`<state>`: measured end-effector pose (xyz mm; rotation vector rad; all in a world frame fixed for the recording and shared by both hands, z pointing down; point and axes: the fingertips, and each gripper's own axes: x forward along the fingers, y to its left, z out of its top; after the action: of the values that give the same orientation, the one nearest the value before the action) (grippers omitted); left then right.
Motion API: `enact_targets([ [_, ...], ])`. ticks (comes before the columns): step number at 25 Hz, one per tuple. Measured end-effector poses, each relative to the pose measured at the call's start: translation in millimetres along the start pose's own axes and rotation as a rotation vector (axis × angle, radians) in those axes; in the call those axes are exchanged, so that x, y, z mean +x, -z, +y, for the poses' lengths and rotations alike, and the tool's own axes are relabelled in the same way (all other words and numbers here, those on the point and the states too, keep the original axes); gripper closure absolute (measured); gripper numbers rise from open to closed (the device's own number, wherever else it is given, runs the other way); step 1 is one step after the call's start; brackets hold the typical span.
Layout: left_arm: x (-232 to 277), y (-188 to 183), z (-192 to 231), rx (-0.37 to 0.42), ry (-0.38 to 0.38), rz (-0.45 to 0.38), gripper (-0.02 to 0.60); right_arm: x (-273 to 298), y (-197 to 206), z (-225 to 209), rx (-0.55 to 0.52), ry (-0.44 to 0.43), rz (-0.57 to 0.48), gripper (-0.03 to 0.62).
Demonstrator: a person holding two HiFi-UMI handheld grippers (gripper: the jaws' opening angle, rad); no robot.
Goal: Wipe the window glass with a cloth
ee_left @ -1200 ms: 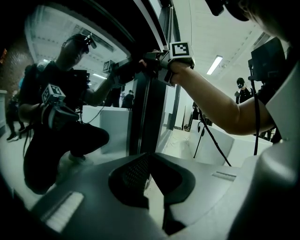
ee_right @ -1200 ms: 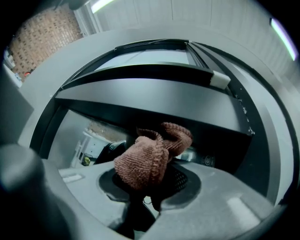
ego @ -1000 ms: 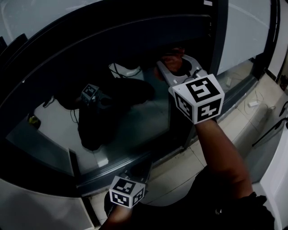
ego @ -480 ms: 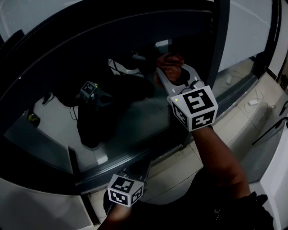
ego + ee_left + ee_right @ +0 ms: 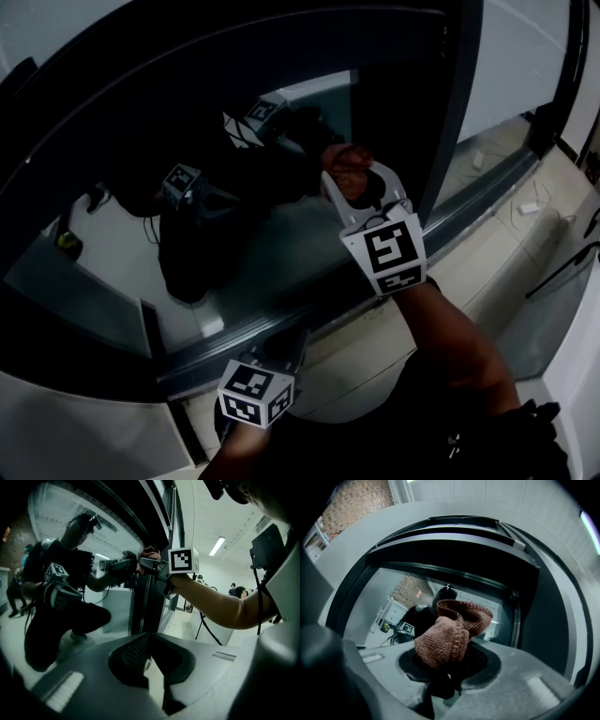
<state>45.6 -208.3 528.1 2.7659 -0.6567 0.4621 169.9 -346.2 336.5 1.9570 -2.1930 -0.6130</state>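
Note:
A reddish-brown knitted cloth [image 5: 343, 161] is pressed against the dark window glass [image 5: 234, 253], with my right gripper [image 5: 354, 184] shut on it. In the right gripper view the cloth [image 5: 450, 632] bulges out of the right gripper [image 5: 447, 665] in front of the window glass [image 5: 389, 602]. My left gripper [image 5: 274, 356] hangs low by the bottom frame, away from the glass. Seen from its own camera, the left gripper [image 5: 151, 662] has its jaws together on nothing, and the right gripper [image 5: 151, 566] with the cloth [image 5: 149, 552] shows higher up at the pane.
A dark vertical frame post [image 5: 452, 103] stands just right of the cloth. The bottom window frame [image 5: 281, 319] runs along a pale tiled floor [image 5: 361, 361]. A cable and a small white object [image 5: 527, 208] lie at the right. The glass mirrors a crouching person [image 5: 192, 244].
My right gripper has slid the cloth down and slightly left over the glass. The left gripper has hardly moved.

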Motion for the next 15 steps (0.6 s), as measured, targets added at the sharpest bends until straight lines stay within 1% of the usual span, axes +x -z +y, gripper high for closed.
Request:
enact_targets([
  [9,0.6,-0.1,3.6,-0.007,-0.004,0.004,0.565,-4.6,33.8,17.3,0.006,-0.011,0.029,0.493],
  [15,2.6,3.1,2.3,-0.009,0.000,0.012,0.565,-8.8,58.5,27.2,0.044,-0.009,0.042,0.493],
])
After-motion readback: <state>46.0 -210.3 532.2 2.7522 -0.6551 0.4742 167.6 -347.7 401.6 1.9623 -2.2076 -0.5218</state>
